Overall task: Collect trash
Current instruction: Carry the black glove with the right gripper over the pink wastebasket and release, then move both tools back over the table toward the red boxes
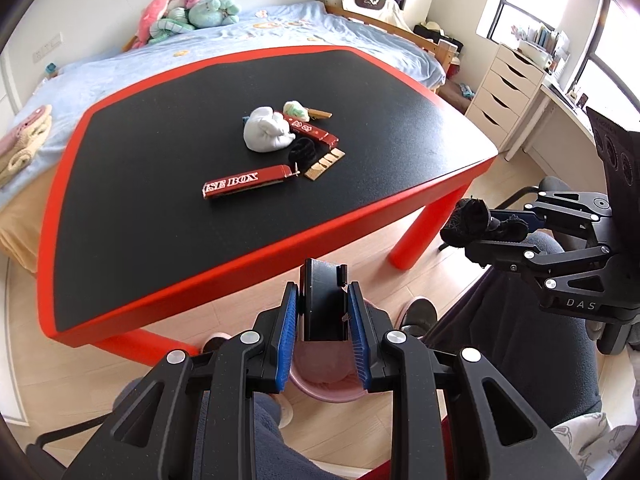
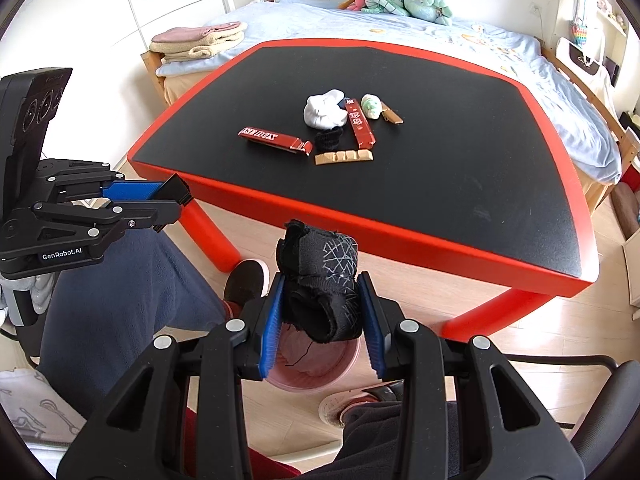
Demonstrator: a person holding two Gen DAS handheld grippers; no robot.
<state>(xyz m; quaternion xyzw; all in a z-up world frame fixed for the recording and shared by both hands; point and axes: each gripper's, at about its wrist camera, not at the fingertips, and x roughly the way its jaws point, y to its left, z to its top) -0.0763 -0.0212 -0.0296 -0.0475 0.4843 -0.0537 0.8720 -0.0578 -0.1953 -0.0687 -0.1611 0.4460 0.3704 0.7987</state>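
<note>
The red-edged black table (image 1: 132,184) fills mid-frame, carrying two red boxes (image 1: 248,187), a white sock (image 1: 266,130), a black sock (image 1: 302,151) and wafers (image 1: 324,164) at centre.

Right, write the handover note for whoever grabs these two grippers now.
Left gripper: shut on a small black box, held over the pink bin on the floor.
Right gripper: shut on a bundled black cloth, also above the bin.
Done: both pieces are lifted off the red-edged table; neither is dropped yet.
Left on the table: white cloth bundle, two red boxes, small black piece, tan cardboard strip, pale wad.
Next, probably: release both into the bin.
</note>
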